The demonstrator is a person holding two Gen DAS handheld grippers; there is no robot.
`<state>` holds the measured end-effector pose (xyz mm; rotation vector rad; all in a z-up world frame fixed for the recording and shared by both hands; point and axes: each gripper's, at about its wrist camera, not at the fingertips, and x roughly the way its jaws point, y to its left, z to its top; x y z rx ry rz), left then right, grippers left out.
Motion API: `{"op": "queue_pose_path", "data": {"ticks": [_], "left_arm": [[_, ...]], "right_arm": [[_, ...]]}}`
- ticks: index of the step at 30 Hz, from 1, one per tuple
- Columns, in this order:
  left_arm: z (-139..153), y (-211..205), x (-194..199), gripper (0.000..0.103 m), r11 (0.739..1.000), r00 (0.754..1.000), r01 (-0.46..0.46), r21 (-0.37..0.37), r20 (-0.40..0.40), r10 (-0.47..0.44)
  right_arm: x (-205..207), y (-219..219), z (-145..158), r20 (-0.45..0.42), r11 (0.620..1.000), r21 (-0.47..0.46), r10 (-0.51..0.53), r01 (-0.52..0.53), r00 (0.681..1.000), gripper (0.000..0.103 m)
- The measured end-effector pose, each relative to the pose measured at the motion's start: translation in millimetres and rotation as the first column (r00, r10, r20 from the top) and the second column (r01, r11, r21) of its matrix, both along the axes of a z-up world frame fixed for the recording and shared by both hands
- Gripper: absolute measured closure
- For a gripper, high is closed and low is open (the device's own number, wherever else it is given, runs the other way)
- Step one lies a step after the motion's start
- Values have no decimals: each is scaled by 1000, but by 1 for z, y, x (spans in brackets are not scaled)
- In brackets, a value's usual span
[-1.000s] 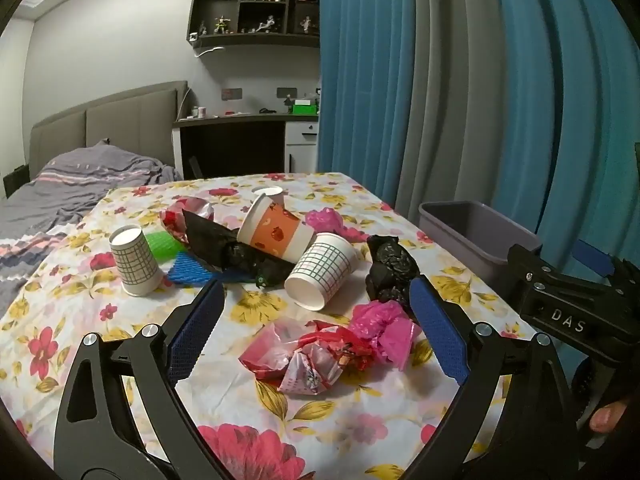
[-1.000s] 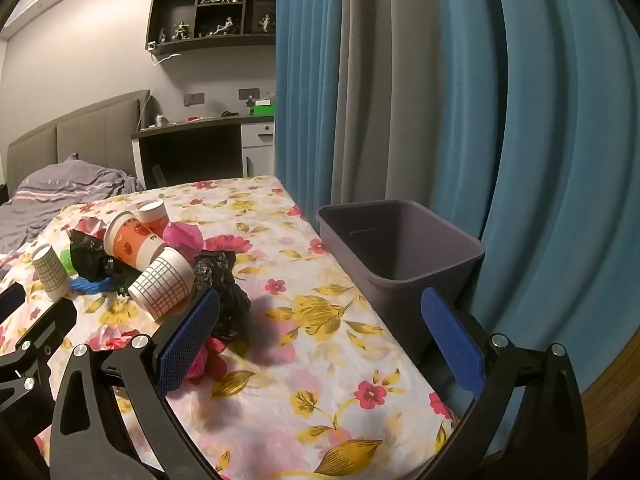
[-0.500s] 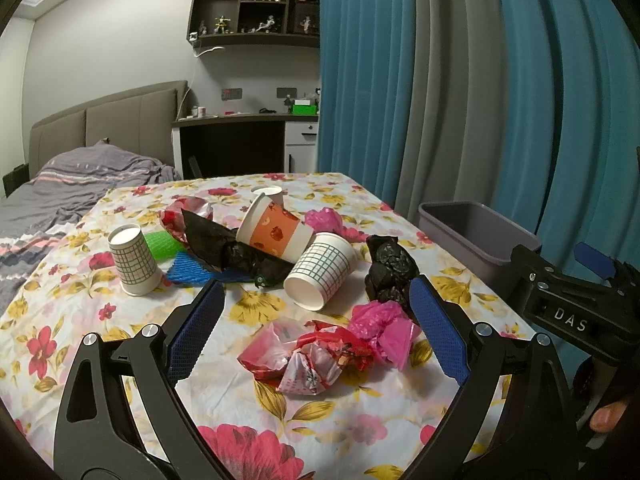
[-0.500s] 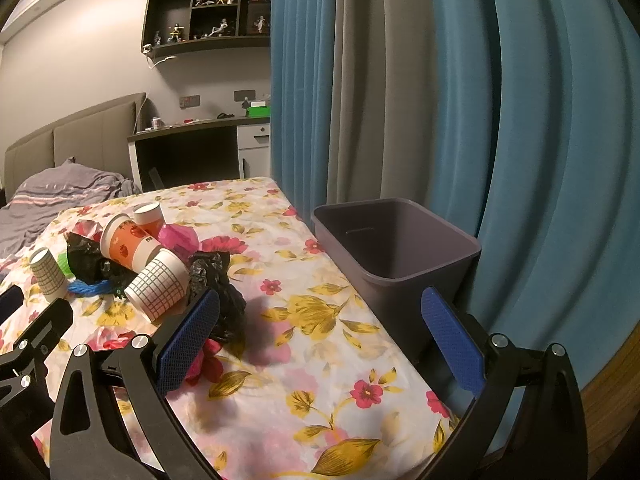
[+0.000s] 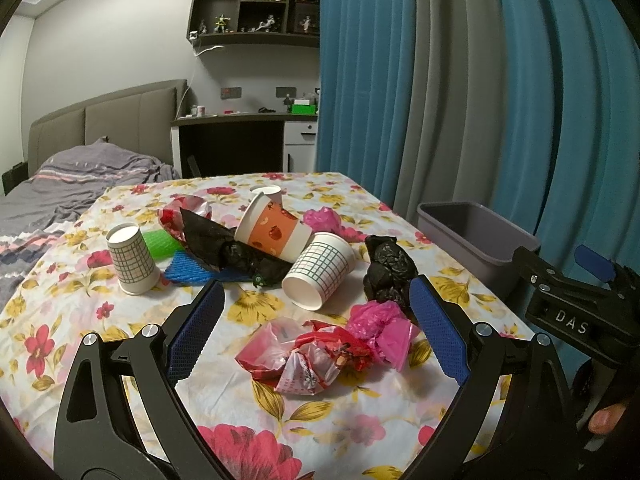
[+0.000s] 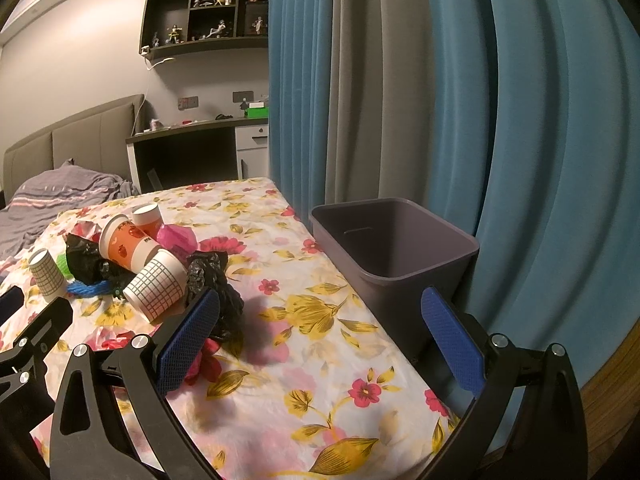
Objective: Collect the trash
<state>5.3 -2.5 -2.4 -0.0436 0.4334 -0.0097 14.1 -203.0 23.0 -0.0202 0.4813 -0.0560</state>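
Two views, one littered surface (image 5: 132, 364) in floral cloth; landmark for all places: the grey bin (image 5: 476, 236).

Left wrist view.
- Left gripper (image 5: 316, 328): fingers spread wide, holding nothing, raised above the near part of the surface.
- Red-and-clear wrapper (image 5: 300, 354): crumpled, directly ahead between the fingers, lower than them; long axis runs roughly across the opening. Well left of the bin.
- Pink bag (image 5: 380, 322): touching the wrapper on its bin side.
- Black bag (image 5: 388, 266): crumpled, beyond the pink bag, nearest of the trash to the bin.
- Checked cup (image 5: 320, 270): on its side, mouth toward the camera, left of the black bag.
- Orange cup (image 5: 272, 232): tipped, resting on a dark wrapper (image 5: 216, 240), farther from the bin.
- Second checked cup (image 5: 130, 258): inverted, farthest from the bin.
- Right gripper (image 5: 568, 300): body seen at the edge, near the bin.

Right wrist view.
- Right gripper (image 6: 320, 328): fingers likewise wide apart and empty.
- Bin (image 6: 400, 252): nothing visible inside; sits at the surface's right edge, ahead-right of the fingers.
- Black bag (image 6: 212, 276): just beyond the left finger, left of the bin.

Judgement: collection not begun. The left gripper is nearer the wrapper and pink bag; the right is nearer the bin and the black bag.
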Motion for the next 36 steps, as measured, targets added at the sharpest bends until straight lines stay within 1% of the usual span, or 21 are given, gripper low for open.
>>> {"op": "queue_pose_path", "data": {"ticks": [36], "left_arm": [[-2,1,1,11,1000,1000,0,-10,-2,0]], "right_arm": [[-1,-2,-1,3,1000,4,-1,1,1000,5]]}}
